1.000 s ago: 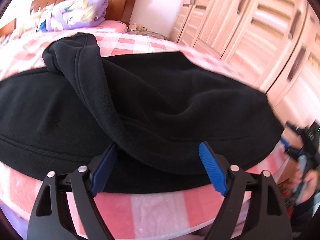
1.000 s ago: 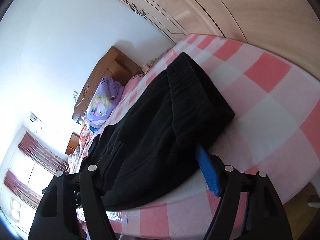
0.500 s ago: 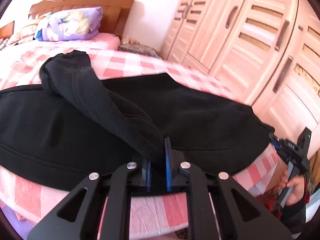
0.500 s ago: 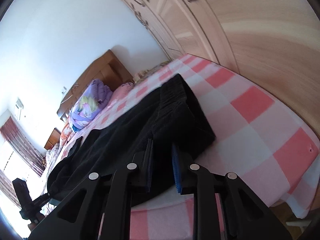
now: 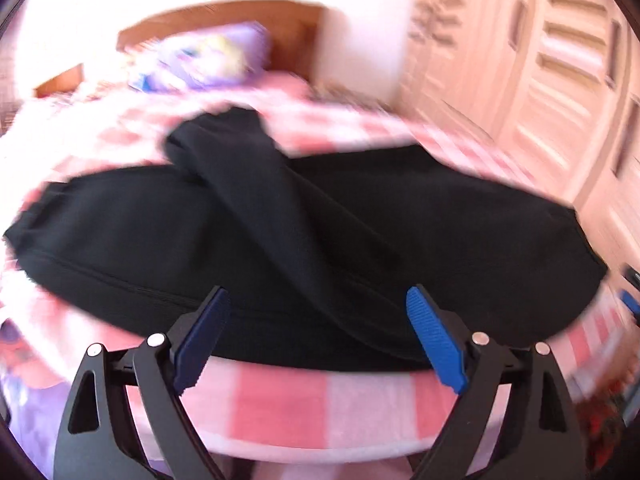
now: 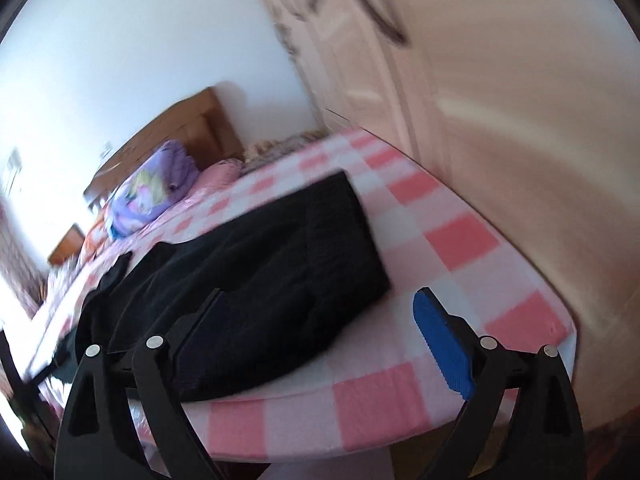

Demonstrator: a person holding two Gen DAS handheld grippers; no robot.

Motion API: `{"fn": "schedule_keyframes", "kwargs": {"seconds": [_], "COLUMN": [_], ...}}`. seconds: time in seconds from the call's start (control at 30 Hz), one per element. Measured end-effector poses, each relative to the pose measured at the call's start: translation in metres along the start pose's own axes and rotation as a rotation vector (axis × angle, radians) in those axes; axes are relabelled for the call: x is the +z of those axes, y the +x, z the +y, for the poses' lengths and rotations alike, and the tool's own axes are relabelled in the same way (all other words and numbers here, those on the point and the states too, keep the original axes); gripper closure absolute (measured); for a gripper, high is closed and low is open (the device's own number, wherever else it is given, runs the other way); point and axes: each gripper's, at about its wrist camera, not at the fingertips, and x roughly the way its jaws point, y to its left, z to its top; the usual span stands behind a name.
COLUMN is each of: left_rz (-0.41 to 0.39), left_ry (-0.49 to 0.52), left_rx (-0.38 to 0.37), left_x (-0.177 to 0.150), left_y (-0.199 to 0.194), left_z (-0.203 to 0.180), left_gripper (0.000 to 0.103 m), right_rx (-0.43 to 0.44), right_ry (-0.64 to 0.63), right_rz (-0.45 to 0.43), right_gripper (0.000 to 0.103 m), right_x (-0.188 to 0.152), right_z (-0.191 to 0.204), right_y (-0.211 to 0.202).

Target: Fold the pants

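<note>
- Black pants (image 5: 320, 232) lie spread across the near part of the bed (image 5: 360, 408), on the pink-and-white check cover; one leg is thrown diagonally over the rest, its end bunched toward the far side (image 5: 216, 140).
- Left gripper (image 5: 316, 340): blue pads spread wide, nothing between them; tips sit just over the near hem of the pants, contact unclear.
- Right gripper (image 6: 316, 328): jaws wide apart, holding nothing; left finger overlaps the dark cloth in view, right pad (image 6: 440, 344) is over bare check cover.
- Around: wooden headboard (image 5: 224, 20) at the far end, purple printed pillow (image 5: 208, 60) in front of it, light wood wardrobe (image 5: 560, 80) along the bed's side.
- Nothing lies on top of the pants; only the crossed-over leg covers part of the garment.
- Left wrist view only: full width of the pants and the seam line along the near edge; a small dark and blue item at the far right edge (image 5: 630, 292), too blurred to name.
- Right wrist view only: the pants (image 6: 260, 272) seen end-on with a squared, thick end (image 6: 344, 232), the bed corner (image 6: 552, 320) by the wardrobe (image 6: 500, 120), the pillow (image 6: 156, 188), a wooden nightstand (image 6: 68, 244) beside the headboard (image 6: 176, 136).
- Both views motion-blurred.
</note>
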Motion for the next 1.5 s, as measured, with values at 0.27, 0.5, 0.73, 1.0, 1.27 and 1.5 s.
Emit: {"fn": "schedule_keyframes", "kwargs": {"seconds": [0.27,0.5,0.73,1.0,1.27,1.5], "left_rz": [0.003,0.211,0.144,0.313,0.283,0.205], "left_ry": [0.266,0.475,0.352,0.601,0.595,0.608], "left_rx": [-0.100,-0.027,-0.125,-0.183,-0.072,-0.035], "left_x": [0.020,0.011,0.076,0.094,0.099,0.093], "left_y": [0.014,0.095,0.086,0.184,0.240,0.230], "left_z": [-0.080,-0.135,-0.151,-0.269,-0.269,-0.276], "left_gripper": [0.007,0.005,0.004,0.002,0.001,0.001], "right_rx": [0.091,0.035,0.021,-0.062,-0.051,0.007], "right_ry": [-0.404,-0.382,-0.345,-0.357,-0.373,-0.348], "right_rz": [0.114,0.263,0.195,0.268,0.238,0.252], "right_gripper": [0.012,0.011,0.010,0.009,0.009,0.008], "right_x": [-0.022,-0.035,0.000,-0.002,-0.003,0.013], "right_z": [0.117,0.086,0.085,0.093,0.088,0.093], "right_y": [0.055,0.085,0.077,0.118,0.103,0.116]}}
